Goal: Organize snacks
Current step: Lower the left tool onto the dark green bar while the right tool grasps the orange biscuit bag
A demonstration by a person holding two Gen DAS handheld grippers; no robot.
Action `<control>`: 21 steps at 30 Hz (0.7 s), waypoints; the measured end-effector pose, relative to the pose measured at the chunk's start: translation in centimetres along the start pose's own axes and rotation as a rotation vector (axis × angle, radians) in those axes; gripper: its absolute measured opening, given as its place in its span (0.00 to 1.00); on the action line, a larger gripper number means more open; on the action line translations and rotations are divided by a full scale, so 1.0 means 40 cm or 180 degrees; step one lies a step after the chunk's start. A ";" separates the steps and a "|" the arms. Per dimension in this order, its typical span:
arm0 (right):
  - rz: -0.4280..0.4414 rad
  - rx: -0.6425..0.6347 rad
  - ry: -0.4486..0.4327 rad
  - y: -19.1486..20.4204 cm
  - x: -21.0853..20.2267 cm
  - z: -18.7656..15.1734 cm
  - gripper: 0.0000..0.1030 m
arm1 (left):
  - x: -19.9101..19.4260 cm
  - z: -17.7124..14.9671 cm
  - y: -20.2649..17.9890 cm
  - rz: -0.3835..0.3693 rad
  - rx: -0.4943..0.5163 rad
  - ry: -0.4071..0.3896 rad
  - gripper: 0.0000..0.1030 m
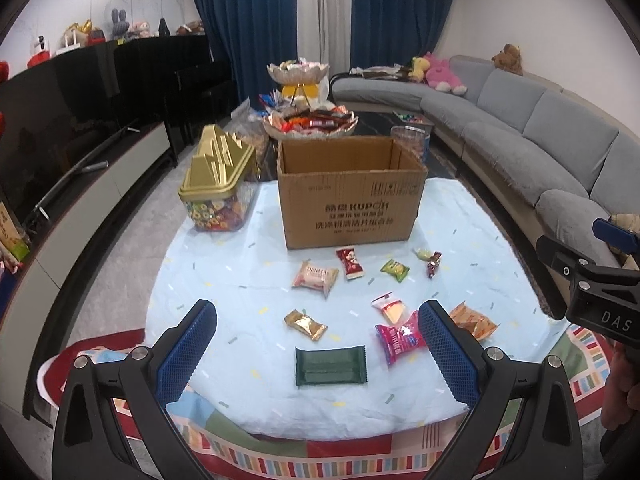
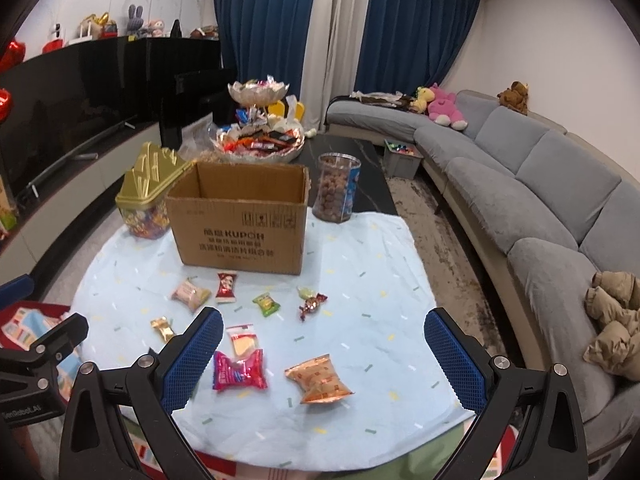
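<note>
Tabletop [image 2: 380, 264] under a pale blue cloth, low, sofa [image 2: 540, 184] to one side; landmark for all positions: the cardboard box [image 2: 240, 220], open-topped, standing upright near the middle of the cloth; as much of its interior as shows is bare, floor of box not visible, so contents cannot be confirmed.

Beside the box on its left, a gold-lidded candy jar [image 2: 146, 196]; behind its right corner, a clear jar of brown balls [image 2: 336, 188]; behind the box, a two-tier snack stand [image 2: 258, 136], heaped.

Loose snacks all lie on the cloth in front of the box, none touching it. Largest first: dark green bar [image 1: 331, 365], farthest out from the box; orange crinkled bag [image 2: 320, 378], front right; magenta pack [image 2: 239, 370], next to it; pink pack [image 1: 315, 278] and red-white sachet [image 1: 350, 263], close in front of the box; clear-wrapped pale wedge [image 2: 243, 338]; gold sachet [image 1: 305, 325]; green sachet [image 2: 265, 305]; twist-wrapped candies [image 2: 311, 304], smallest, front right.

Left hand-held gripper [image 1: 318, 354]: jaws wide, nothing between them, hanging above the dark green bar. Right hand-held gripper [image 2: 323, 362]: jaws wide, nothing held, above the orange crinkled bag.

Progress, judged: at or near the start; about ten pieces are left on the cloth, presumably bound for the box; none in hand.
</note>
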State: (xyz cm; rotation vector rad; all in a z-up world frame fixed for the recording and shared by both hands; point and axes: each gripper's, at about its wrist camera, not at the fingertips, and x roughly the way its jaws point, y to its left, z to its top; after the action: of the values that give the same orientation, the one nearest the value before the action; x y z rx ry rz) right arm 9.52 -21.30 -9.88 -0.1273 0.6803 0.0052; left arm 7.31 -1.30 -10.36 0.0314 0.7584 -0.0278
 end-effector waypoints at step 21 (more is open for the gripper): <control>0.0074 -0.0181 0.0887 0.011 0.278 -0.103 0.99 | 0.282 -0.098 -0.035 -0.0017 0.0012 0.0730 0.98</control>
State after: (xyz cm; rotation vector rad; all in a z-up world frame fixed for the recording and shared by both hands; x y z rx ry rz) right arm 15.56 -21.75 -20.10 -0.1767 0.9603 0.0295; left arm 12.74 -2.69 -20.98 0.0364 0.9877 -0.0309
